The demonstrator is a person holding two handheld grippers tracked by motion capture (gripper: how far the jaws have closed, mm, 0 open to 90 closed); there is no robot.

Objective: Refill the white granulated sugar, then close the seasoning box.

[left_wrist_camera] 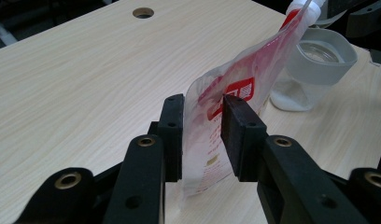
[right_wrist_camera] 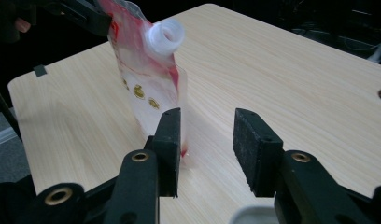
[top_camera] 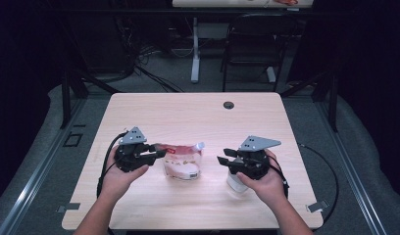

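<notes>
Pouch point(left_wrist_camera: 235, 88) edge between left hand-held gripper point(left_wrist_camera: 202, 135) pads

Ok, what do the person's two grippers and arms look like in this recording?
Both are black hand-held tools. The left gripper and right gripper each carry a grey three-cornered plate on top and trail a black cable. In the gripper views the jaws are flat, dark rectangular pads on black links with brass-coloured pivot bushings. The forearms are bare, no sleeves in sight.
</notes>
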